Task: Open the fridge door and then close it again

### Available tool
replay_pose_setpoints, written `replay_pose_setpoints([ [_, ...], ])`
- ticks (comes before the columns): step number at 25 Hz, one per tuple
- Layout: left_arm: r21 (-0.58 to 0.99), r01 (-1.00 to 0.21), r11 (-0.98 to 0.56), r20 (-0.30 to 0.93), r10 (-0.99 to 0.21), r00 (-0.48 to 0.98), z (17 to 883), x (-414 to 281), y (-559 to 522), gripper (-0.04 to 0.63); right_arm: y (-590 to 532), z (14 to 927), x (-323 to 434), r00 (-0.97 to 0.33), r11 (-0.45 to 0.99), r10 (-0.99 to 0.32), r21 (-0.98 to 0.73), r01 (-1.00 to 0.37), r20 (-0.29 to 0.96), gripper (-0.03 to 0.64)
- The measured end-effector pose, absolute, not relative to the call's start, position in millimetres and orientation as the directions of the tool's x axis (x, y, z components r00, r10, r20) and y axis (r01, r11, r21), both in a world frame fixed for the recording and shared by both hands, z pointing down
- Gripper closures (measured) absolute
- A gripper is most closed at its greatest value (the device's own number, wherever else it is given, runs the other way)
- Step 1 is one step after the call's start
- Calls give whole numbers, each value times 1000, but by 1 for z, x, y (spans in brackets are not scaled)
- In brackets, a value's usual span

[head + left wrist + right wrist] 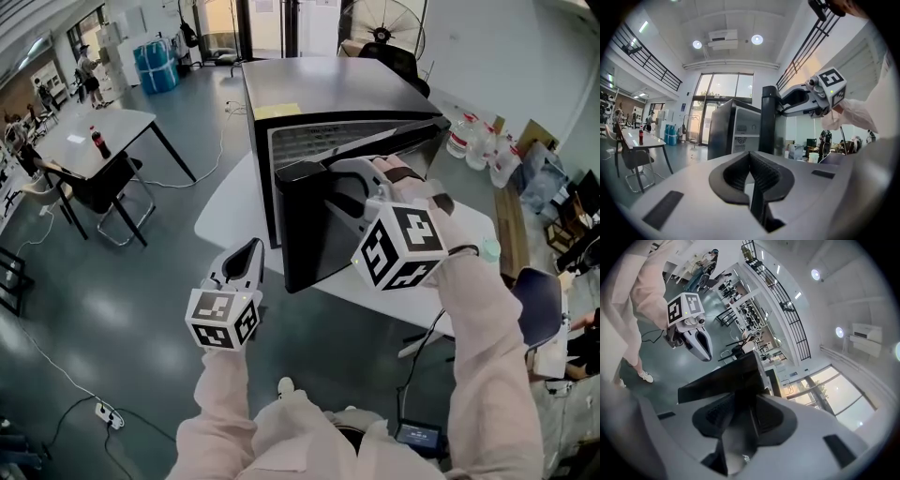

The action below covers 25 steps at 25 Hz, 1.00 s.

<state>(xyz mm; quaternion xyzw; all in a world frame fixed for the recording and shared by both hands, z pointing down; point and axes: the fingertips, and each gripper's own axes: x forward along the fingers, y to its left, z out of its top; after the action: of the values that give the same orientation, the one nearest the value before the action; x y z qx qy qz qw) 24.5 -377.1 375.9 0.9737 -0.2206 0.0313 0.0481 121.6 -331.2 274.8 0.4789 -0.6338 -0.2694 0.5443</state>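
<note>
Fridge door [314, 239] stands swung open, well clear of the cabinet, with its black face turned toward the camera and its top edge caught by the right gripper [330, 172]. Nearest the camera, two pale sleeves run forward to the marker cubes.

Left gripper [248, 246]: held level over the grey floor, just short of the white table [225, 211], jaws together with nothing between them, touching nothing.

Right gripper: angled down onto the near top corner of the door. Its own view shows the dark door edge filling the gap between the jaws, which are clamped on it.

Fridge [319, 89]: a small black cabinet on the white table, with its pale interior exposed behind the door. A yellow note [278, 111] lies on its top.

Beyond, to the left, a second table carries a dark bottle [98, 142], with a black chair [108, 192] beside it. Blue barrels [157, 66] stand near the far wall and clear jugs [469, 136] sit to the fridge's right.
</note>
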Motion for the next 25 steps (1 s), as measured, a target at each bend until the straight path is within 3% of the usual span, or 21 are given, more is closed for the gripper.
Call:
replay_pose_setpoints([
  [25, 65, -497, -865, 112, -488, 865, 395, 34, -228, 584, -191, 289, 136, -78, 429, -903, 872, -234, 423, 449],
])
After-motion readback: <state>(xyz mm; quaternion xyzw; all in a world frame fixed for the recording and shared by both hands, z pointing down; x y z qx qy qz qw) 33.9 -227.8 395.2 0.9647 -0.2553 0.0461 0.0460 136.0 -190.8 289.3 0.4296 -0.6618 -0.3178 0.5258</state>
